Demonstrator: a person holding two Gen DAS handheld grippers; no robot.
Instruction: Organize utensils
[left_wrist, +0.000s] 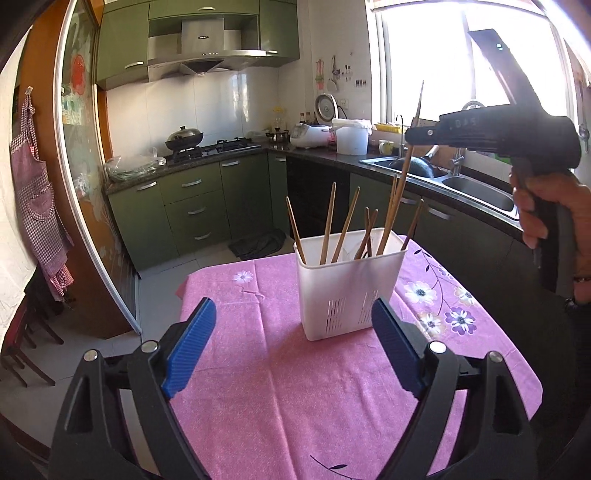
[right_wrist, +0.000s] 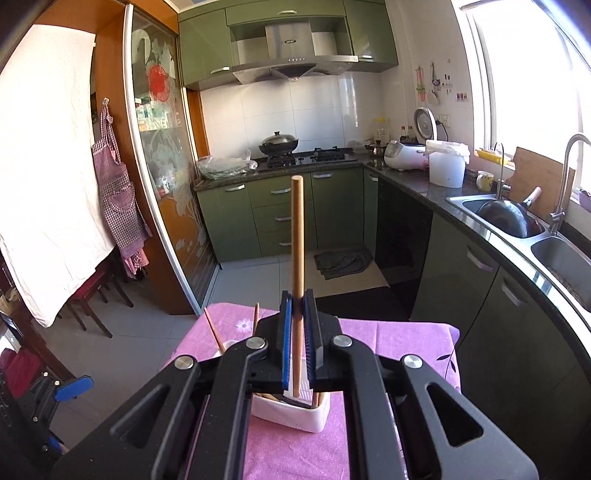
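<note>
Looking along the left hand-held gripper (left_wrist: 293, 354), its jaws are seen apart and empty before the holder (left_wrist: 351, 284) on the pink counter (left_wrist: 258, 387); several chopsticks are already stood inside. From the right wrist, the right hand-held gripper (right_wrist: 297, 332) is clamped on one plain wooden chopstick (right_wrist: 297, 229), held upright above the holder and, it is judged, yet to be lowered.
</note>
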